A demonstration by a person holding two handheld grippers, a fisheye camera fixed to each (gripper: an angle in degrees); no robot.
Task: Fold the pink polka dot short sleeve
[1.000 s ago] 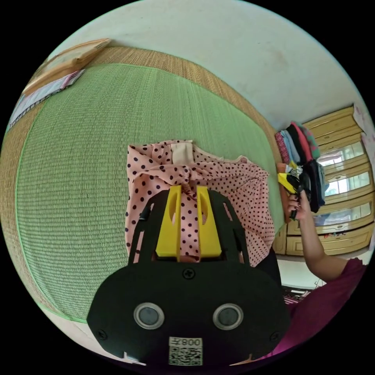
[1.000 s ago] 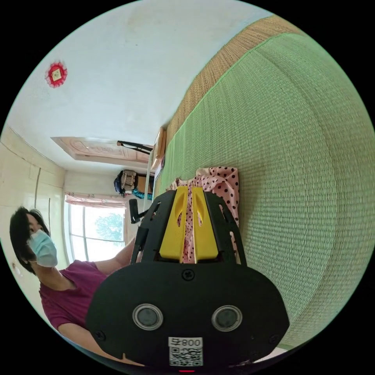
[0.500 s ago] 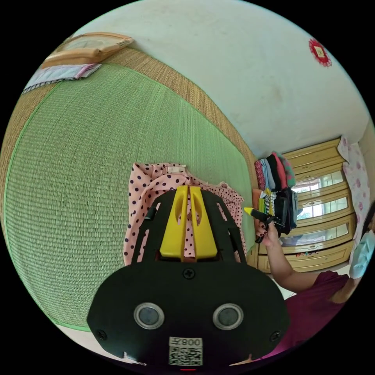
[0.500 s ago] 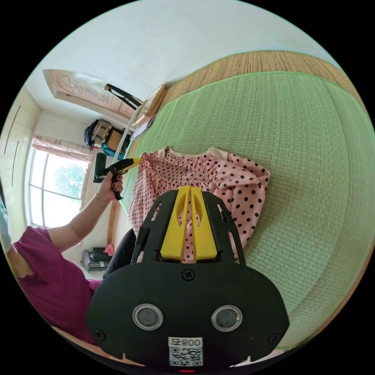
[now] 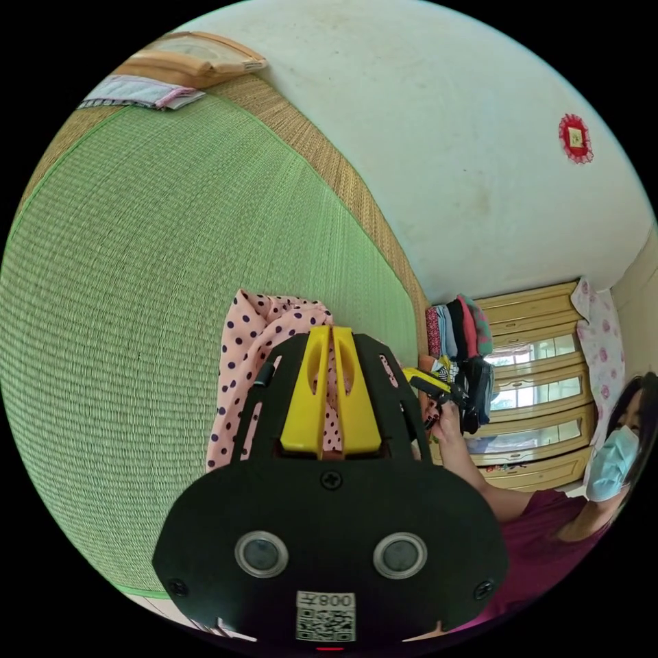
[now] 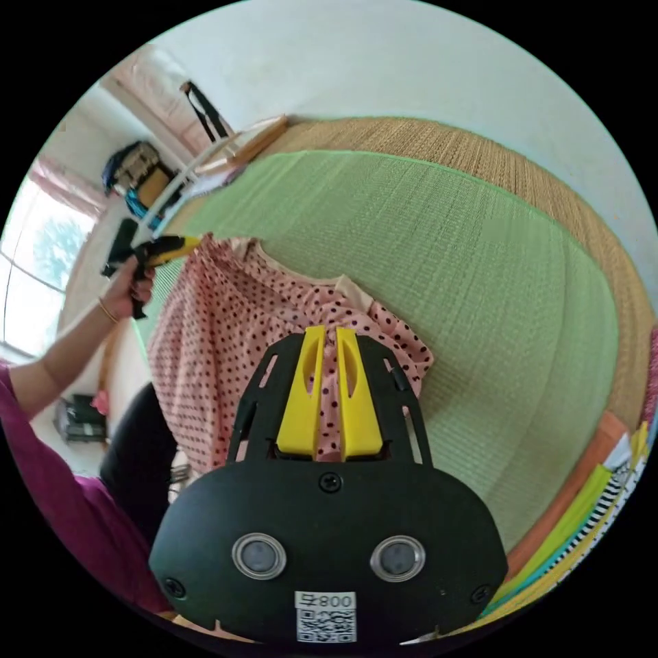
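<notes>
Newly spread shirt [image 6: 226, 329] between fingers [image 6: 301, 397]

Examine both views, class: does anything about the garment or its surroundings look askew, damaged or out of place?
Nothing looks damaged or spilled. The pink polka dot top hangs stretched between the left gripper and the right gripper, gathered into wrinkles at each pinch, above the green mat. The folded clothes stack stands tidy.

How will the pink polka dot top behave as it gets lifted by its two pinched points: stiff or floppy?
Probably floppy: in the right gripper view the pink polka dot top sags in soft folds between the left tool and the right tool. Likely light too, since it bunches thinly at the left tool's tips. It may swing while carried over the green mat.
</notes>
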